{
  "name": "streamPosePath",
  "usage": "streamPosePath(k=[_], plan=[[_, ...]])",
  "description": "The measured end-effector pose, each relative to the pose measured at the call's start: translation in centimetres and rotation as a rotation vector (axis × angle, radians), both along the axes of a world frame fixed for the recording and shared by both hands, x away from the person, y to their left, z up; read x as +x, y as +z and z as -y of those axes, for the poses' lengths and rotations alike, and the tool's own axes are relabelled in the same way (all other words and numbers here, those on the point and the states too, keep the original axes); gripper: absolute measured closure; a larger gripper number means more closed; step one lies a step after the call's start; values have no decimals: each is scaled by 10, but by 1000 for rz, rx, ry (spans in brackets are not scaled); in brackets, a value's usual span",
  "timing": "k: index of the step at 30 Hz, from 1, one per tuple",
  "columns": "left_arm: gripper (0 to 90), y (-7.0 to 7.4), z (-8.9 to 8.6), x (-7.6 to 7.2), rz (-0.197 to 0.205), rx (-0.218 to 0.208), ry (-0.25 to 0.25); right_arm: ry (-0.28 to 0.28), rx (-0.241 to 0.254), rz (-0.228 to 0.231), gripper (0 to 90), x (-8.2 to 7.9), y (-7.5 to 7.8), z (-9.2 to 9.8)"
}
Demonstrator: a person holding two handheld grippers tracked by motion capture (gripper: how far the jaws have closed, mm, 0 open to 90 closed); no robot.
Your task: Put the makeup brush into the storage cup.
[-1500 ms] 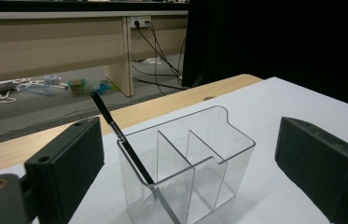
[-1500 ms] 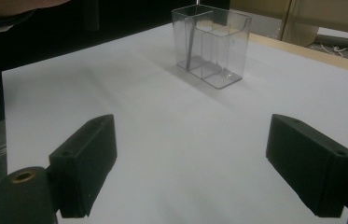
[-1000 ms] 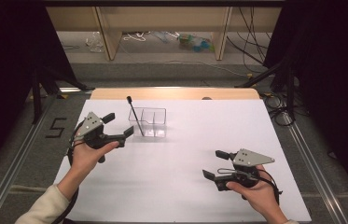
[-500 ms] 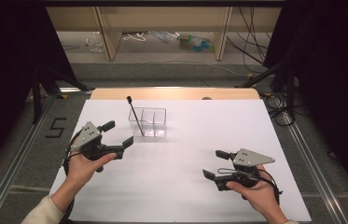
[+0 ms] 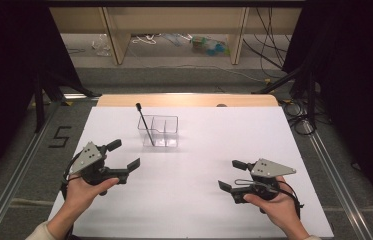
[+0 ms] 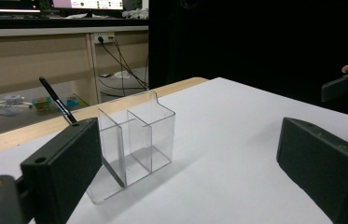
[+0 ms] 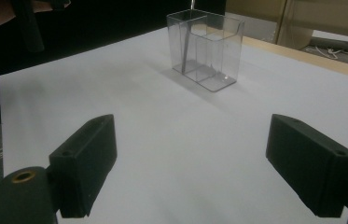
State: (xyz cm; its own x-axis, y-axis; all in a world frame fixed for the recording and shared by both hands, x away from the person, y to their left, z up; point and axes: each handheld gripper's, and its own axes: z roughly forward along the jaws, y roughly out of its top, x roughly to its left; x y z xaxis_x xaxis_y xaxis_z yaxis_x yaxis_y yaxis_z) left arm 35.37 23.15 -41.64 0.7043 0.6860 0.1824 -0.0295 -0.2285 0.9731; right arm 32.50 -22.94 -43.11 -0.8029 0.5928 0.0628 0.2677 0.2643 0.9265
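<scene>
A: Both tongs are hanging apart, gripping nothing. The left tongs (image 5: 124,154) are hovering over the white tabletop (image 5: 199,200), near the clear two-compartment holder (image 5: 159,131). The right tongs (image 5: 233,175) are sitting well apart from it, toward the near right.

B: Where is the pen lying?

A: The black pen (image 5: 144,123) is leaning tilted in the holder's left compartment, its top sticking out past the rim.

B: Risks from here?

A: The holder is looking light and is standing free. My guess: a sideways pull on the slanted pen is likely to tip or drag it, unless the other tongs are bracing the wall.

B: Anything standing in the way?

A: Nothing between the tongs and holder. Cables (image 5: 266,55) are trailing on the floor beyond the tabletop.
</scene>
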Motion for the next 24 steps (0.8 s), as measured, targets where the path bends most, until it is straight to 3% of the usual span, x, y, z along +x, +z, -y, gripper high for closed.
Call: streamPosePath(k=[9,13,17,18,24], plan=[[64,-11,-5,-18,-10,3,-32,0,-2,-14,173,0,-1,0],[63,-13,-6,-24,-11,4,-41,0,11,2,174,2,-3,-1],[64,-14,-5,-26,-3,1,-58,7,18,-21,174,0,-2,-2],[65,-14,-5,-29,-16,7,-47,-9,-23,-14,174,0,-1,1],[67,-13,-5,-29,-14,5,-47,4,18,-30,174,2,-3,-1]])
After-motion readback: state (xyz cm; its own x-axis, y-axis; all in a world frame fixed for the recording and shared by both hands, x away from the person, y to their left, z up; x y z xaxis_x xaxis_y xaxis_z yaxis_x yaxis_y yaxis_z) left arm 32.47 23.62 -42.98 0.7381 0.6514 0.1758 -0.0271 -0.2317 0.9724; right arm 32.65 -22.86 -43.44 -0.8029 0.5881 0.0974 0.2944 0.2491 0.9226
